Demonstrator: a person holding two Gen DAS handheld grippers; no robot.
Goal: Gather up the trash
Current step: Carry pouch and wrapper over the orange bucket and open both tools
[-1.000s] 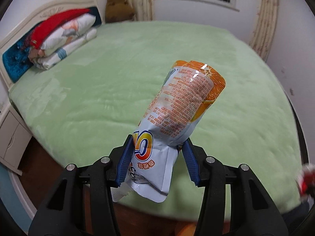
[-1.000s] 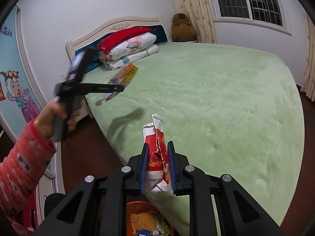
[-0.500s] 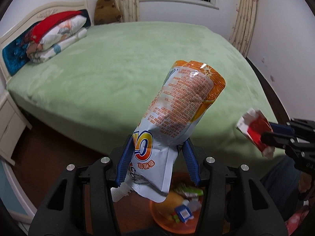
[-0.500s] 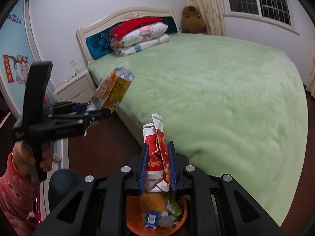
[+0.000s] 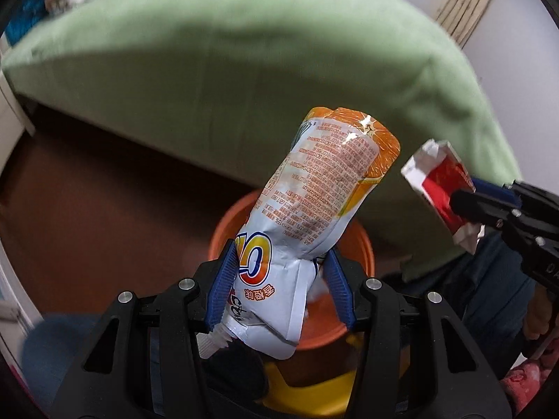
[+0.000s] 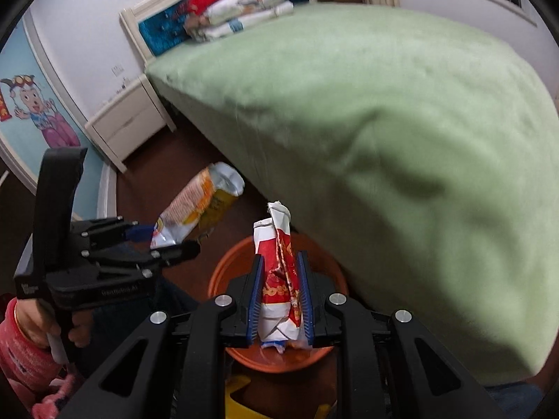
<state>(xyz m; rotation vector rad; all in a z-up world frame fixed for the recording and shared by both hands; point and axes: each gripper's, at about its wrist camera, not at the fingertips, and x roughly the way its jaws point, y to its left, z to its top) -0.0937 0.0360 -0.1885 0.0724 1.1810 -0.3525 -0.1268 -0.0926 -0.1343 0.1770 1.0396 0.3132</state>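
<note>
Nearest the left wrist camera, the left hand-held gripper (image 5: pixel 279 289) has its blue-padded fingers (image 5: pixel 222 288) pressed in on the crumpled lower end of a white and orange juice pouch (image 5: pixel 314 209), which leans up and to the right, its orange-printed top held in the air. Directly beneath and behind the pouch sits the orange bin (image 5: pixel 363 248), its rim showing on either side of the wrapper, on the dark brown floor (image 5: pixel 87 209). In the right wrist view the right hand-held gripper (image 6: pixel 278 300) is likewise clamped narrowly on a red and white snack wrapper (image 6: pixel 279 272) that stands upright between the pads, right above the same orange bin (image 6: pixel 223 272). To the left there, the left hand-held gripper (image 6: pixel 181 244) holds the pouch (image 6: pixel 199 209) over the floor just beside the bin's rim, gripped by a hand (image 6: pixel 38 324) in a pink sleeve. Beyond the bin rises the bed with its green cover (image 6: pixel 384 104), and farther off a white nightstand (image 6: pixel 129 122) and folded bedding (image 6: pixel 241 3) against the headboard.
</note>
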